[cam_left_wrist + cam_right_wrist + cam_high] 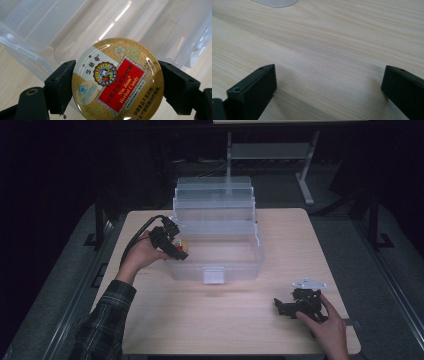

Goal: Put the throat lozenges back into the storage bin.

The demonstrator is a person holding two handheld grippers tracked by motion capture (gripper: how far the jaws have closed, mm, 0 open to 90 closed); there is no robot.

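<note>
A round gold candy tin point(117, 80) with a red label reading "Nin Jiom Herbal Candy" sits between the two black jaws of my left gripper point(116, 86), which is shut on its rim. In the high view my left gripper point(172, 241) holds the tin point(184, 245) over the left wall of a clear plastic storage box point(218, 251) whose lid stands open at the back. My right gripper point(285, 307) rests low over the wooden table point(210, 320) at the front right. Its jaws stand wide apart over bare wood point(327, 75), so it is open with nothing between them.
The clear box's inner wall and tiered lid point(105, 27) lie just beyond the tin. A front latch point(214, 275) faces the person. A grey plate point(309, 283) tops the right gripper. Dark floor and a metal stand point(305, 180) surround the table.
</note>
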